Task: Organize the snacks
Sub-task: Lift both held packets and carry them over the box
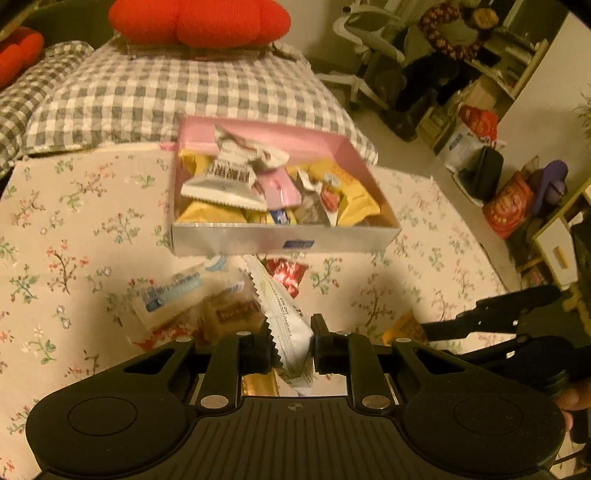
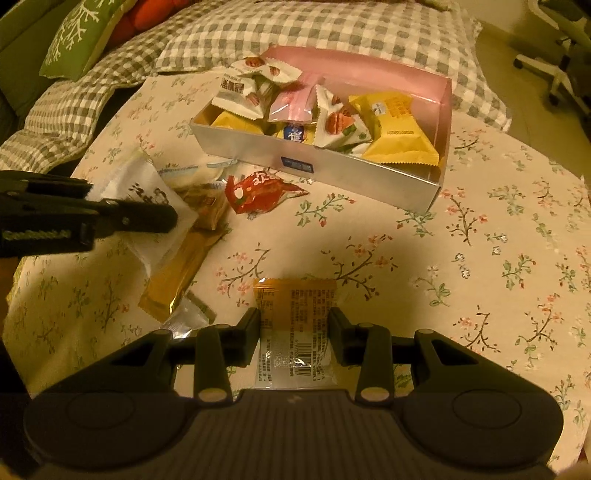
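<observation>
A silver box with a pink inner wall (image 1: 280, 240) (image 2: 332, 173) sits on the floral cloth, heaped with yellow, white and pink snack packets. My left gripper (image 1: 291, 343) is shut on a white packet (image 1: 284, 314) and holds it above the cloth, in front of the box; it also shows in the right wrist view (image 2: 147, 192). My right gripper (image 2: 293, 332) has an orange packet (image 2: 295, 306) between its jaws, low over the cloth. Loose snacks lie near the box: a red packet (image 2: 258, 192), a gold bar (image 2: 177, 273) and a white-blue packet (image 1: 173, 291).
The floral cloth (image 2: 480, 258) covers the table. A grey checked quilt (image 1: 166, 85) lies behind the box, with a red cushion (image 1: 195, 22) on it. An office chair (image 1: 365, 48), bags and shelves stand on the right.
</observation>
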